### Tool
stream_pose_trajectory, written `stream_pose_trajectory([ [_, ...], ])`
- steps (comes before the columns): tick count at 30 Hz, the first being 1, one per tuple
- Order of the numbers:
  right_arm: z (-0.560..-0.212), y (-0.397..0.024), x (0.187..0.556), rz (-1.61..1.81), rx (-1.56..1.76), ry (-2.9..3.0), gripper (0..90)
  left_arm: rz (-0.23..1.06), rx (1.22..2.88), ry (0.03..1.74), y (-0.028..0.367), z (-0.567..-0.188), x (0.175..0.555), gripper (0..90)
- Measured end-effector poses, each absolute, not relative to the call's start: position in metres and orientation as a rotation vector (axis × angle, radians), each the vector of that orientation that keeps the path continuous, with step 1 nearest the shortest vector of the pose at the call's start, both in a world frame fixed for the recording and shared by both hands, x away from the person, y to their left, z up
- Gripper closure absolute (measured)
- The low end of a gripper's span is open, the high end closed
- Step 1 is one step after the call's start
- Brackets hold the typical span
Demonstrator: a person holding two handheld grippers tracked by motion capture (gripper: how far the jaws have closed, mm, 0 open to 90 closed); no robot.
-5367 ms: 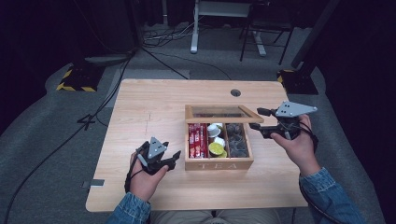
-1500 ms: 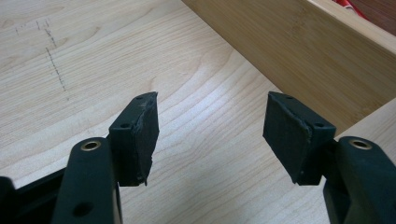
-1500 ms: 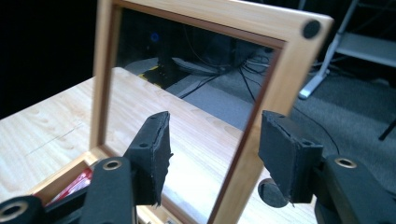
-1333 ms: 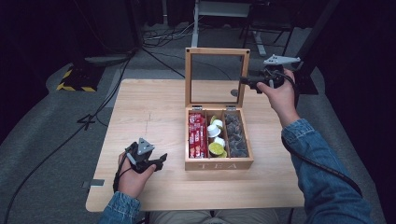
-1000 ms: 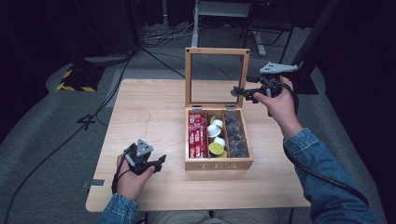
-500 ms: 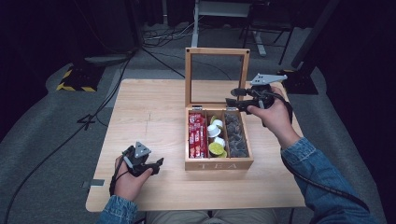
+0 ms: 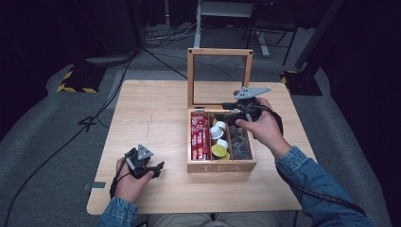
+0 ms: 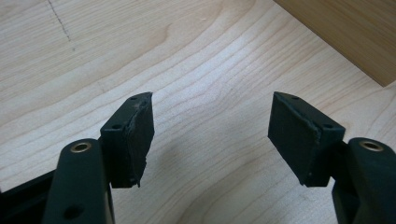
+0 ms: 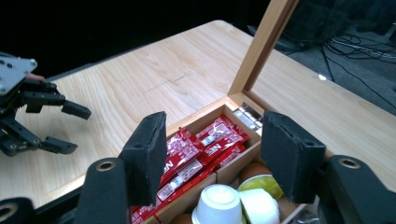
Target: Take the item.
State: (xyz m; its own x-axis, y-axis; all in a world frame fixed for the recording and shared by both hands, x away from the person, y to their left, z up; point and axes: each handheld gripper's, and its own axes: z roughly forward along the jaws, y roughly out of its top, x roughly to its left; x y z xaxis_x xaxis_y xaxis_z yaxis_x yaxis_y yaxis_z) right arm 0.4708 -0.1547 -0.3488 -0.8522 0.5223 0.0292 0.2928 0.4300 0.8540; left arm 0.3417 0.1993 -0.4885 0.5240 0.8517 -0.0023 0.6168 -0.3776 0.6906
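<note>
Since the earlier frame, my right claw (image 7: 230, 111) descends from the raised lid (image 7: 220, 52) over the tea box (image 7: 222, 166), closing partway, empty; left claw (image 7: 152, 169) gapes, widening, over the tabletop (image 7: 156, 113).

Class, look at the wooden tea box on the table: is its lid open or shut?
Open. The lid stands upright behind the tea box, and its red sachets and small cups lie exposed.

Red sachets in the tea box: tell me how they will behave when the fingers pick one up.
The red sachets look thin and flat, so probably light and floppy, sagging from a pinch. Their printed wrappers look glossy, so possibly slippery. They lie overlapped in one compartment of the tea box, so a neighbour may lift along.
</note>
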Motion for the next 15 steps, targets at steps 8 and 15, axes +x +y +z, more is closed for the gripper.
stream_pose_trajectory([
  [8,-0.364,-0.139,0.466,1.341,0.699,2.475,39.2,0.459,2.129,1.193,0.201,-0.494,0.344,30.6],
  [15,-0.377,-0.127,0.462,1.294,0.699,2.510,38.5,0.452,2.123,1.200,0.203,-0.500,0.346,28.9],
])
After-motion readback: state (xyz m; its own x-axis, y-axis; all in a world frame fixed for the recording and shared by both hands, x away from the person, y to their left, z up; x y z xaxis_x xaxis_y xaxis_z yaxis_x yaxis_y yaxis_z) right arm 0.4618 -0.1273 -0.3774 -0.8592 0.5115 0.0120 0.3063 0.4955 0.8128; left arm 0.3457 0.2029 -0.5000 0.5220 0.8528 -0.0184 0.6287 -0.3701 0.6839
